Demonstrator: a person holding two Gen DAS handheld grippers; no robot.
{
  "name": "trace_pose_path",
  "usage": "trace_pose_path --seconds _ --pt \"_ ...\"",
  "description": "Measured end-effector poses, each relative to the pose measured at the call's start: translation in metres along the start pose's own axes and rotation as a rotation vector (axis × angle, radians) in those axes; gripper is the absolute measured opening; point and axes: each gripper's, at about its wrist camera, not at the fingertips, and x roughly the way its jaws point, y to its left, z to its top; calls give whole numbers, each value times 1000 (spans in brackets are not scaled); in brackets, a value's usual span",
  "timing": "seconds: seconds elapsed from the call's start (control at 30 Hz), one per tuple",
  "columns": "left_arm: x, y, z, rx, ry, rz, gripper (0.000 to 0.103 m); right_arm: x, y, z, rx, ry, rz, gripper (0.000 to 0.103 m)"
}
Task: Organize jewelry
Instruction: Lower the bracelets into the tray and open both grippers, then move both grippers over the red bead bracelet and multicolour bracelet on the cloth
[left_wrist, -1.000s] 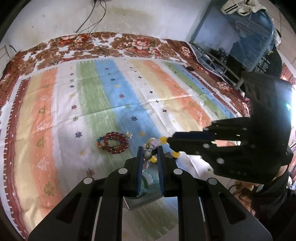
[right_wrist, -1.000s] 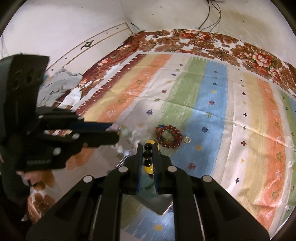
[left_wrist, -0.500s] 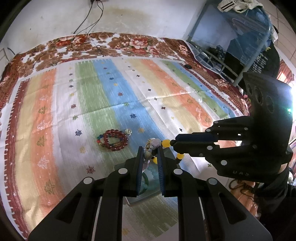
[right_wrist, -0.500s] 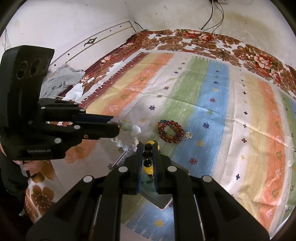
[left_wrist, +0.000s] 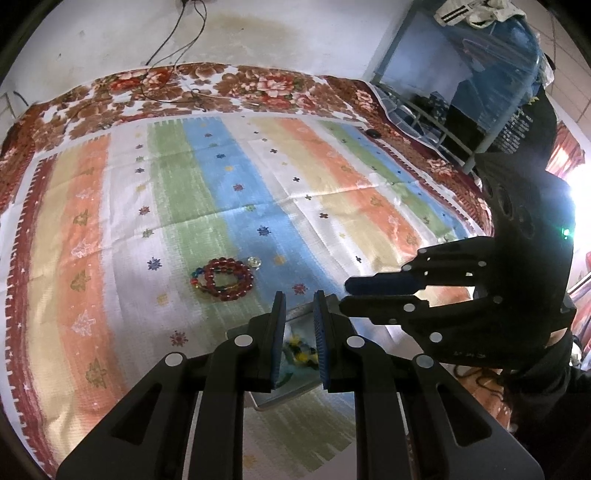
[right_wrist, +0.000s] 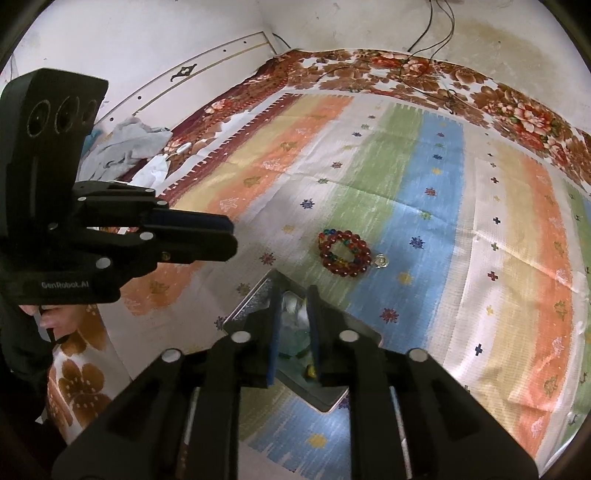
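Note:
A shallow metal tray lies on the striped cloth under both grippers. In it lie pale white and green beads and yellow and black beads. My left gripper hovers over the tray with a narrow gap and nothing between its fingers. My right gripper is also above the tray; its jaws are opening and nothing is between them. The right gripper reaches in from the right beside the left one. Beyond the tray a dark red bead bracelet lies flat, with a small clear ring beside it.
The striped cloth covers a floral bedspread. A cable runs down the far wall onto it. A blue rack stands at the right edge. Crumpled grey cloth lies at the left edge. A hand holds the left gripper.
The pale bead string has left my left gripper and the yellow and black beads have left my right gripper. Both now lie in the tray. The right fingers have parted.

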Motion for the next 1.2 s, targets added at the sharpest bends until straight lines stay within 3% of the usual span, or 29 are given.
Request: trace_pose_path --seconds 0.13,0.5,0.57,0.93,1.2 --pt "4 5 1 -11 12 11 15 4 -10 1 25 7 -14 22" --pt "17 23 10 -33 38 42 36 19 -33 7 86 34 -29 37" --pt "20 28 12 -38 46 50 36 24 -35 9 95 41 -31 42" --pt "48 43 20 -58 114 92 38 47 -53 23 148 84 -41 43" --pt "57 42 21 -51 133 84 38 65 -59 28 155 122 -64 47"
